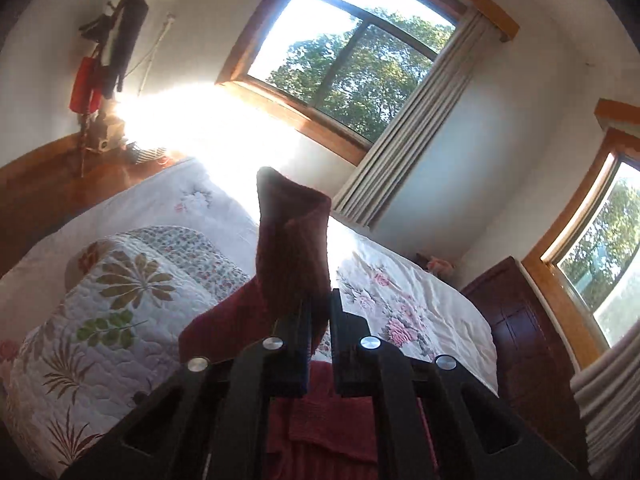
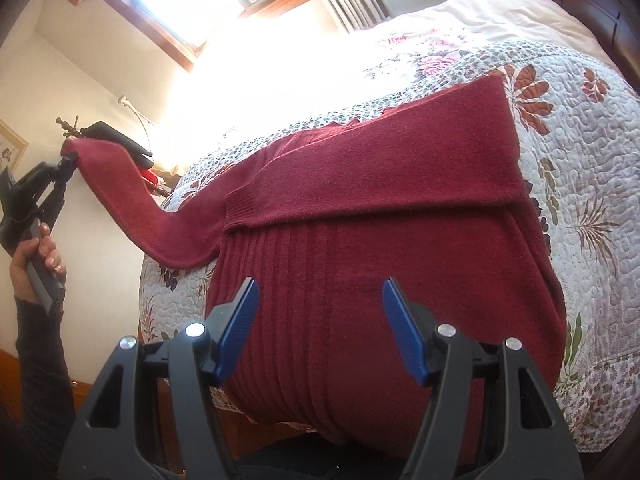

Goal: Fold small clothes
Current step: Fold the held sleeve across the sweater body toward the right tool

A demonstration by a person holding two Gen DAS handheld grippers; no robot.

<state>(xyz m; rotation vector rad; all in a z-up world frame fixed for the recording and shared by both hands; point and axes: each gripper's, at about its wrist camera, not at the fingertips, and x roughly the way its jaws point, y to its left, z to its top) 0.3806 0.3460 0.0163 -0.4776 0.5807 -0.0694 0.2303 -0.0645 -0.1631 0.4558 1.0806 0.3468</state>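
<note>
A dark red knitted sweater (image 2: pixel 360 280) lies on the flowered quilt (image 2: pixel 580 152). One sleeve (image 2: pixel 400 168) is folded across its chest. The other sleeve (image 2: pixel 132 200) is lifted up and out to the left, and my left gripper (image 2: pixel 70 160) is shut on its cuff. In the left wrist view that sleeve (image 1: pixel 292 248) rises from between the closed fingers of the left gripper (image 1: pixel 320 312), the cuff standing upright. My right gripper (image 2: pixel 320 292) hangs open just above the sweater's ribbed lower body, nothing between its blue pads (image 2: pixel 240 320).
The bed (image 1: pixel 400 280) carries a white flowered sheet and a folded quilt (image 1: pixel 120 280). A dark wooden cabinet (image 1: pixel 520 320) stands beside the bed. Windows (image 1: pixel 352 64) with curtains are behind. A coat stand (image 1: pixel 116 40) is at the back left. A hand and sleeve (image 2: pixel 36 280) hold the left gripper.
</note>
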